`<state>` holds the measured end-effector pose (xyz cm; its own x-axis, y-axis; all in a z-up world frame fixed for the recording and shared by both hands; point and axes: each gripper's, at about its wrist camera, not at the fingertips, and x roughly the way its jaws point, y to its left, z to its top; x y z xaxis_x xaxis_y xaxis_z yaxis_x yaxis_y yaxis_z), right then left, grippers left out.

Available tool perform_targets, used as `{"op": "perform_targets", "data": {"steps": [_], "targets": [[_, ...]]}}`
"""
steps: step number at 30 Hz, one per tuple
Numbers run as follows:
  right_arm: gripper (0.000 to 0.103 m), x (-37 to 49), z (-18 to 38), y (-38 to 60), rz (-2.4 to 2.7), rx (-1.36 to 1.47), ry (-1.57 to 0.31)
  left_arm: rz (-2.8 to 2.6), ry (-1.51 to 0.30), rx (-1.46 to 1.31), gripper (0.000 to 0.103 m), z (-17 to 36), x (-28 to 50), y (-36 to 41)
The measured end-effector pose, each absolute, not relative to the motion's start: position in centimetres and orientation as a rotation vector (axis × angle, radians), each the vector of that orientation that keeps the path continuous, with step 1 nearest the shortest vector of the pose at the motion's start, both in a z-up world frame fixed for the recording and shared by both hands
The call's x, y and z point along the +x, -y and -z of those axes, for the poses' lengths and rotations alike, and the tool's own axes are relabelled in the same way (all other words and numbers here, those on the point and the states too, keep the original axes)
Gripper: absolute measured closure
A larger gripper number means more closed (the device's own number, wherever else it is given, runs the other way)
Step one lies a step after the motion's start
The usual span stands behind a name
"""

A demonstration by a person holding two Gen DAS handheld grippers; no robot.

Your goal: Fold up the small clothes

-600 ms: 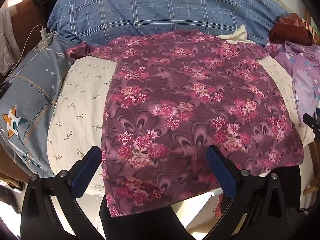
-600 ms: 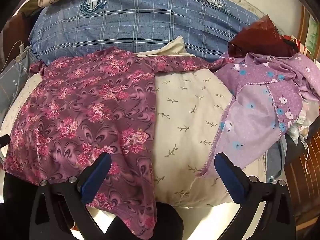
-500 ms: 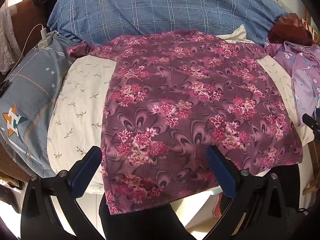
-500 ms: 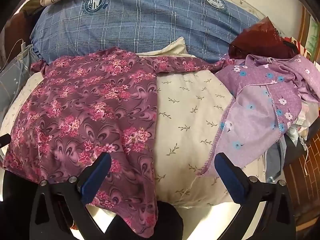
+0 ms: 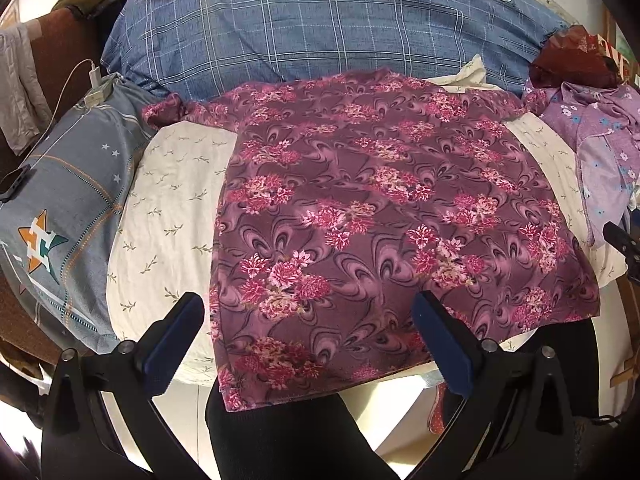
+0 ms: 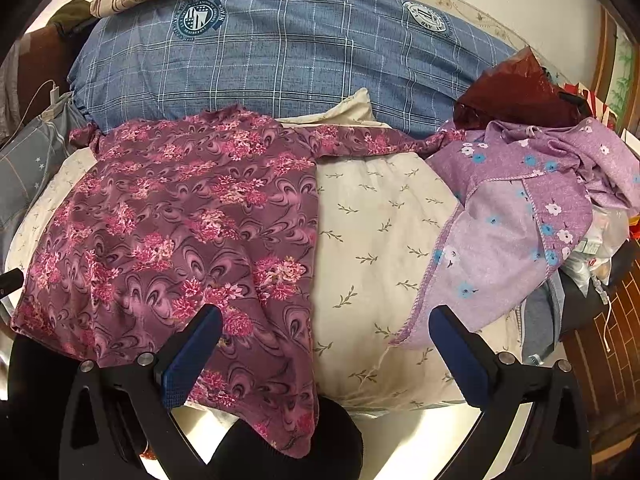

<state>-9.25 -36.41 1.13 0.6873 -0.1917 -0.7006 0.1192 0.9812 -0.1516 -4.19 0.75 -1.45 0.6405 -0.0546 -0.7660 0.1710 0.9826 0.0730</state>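
The maroon floral garment (image 5: 372, 216) lies spread flat on the cream leaf-print pillow (image 5: 168, 216), its lower hem hanging over the near edge. The left gripper (image 5: 308, 340) and right gripper (image 6: 326, 350) both hover above it with jaws wide and nothing held. A lilac floral garment (image 6: 508, 232) lies bunched on the pillow's right side.

Both cameras sit just behind their open claws and look steeply down and forward across the bed from its near edge, at close range. The left claw (image 5: 308, 336) view centres on the maroon floral top (image 5: 380, 216); the right claw (image 6: 326, 344) view looks further right, to the lilac garment (image 6: 520, 220). Both share the top, cream pillow (image 6: 384, 240) and blue checked duvet (image 5: 320, 40); fisheye edges are perhaps too warped to judge.
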Motion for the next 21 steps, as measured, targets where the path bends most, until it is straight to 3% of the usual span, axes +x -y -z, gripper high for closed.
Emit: {"op": "perform_targets", "data": {"steps": [21], "targets": [[0.000,-8.94,-0.55,36.17,0.161,-0.106,-0.812,0.126,-0.885,0.153,0.000,1.96,-3.98,-0.31]]}}
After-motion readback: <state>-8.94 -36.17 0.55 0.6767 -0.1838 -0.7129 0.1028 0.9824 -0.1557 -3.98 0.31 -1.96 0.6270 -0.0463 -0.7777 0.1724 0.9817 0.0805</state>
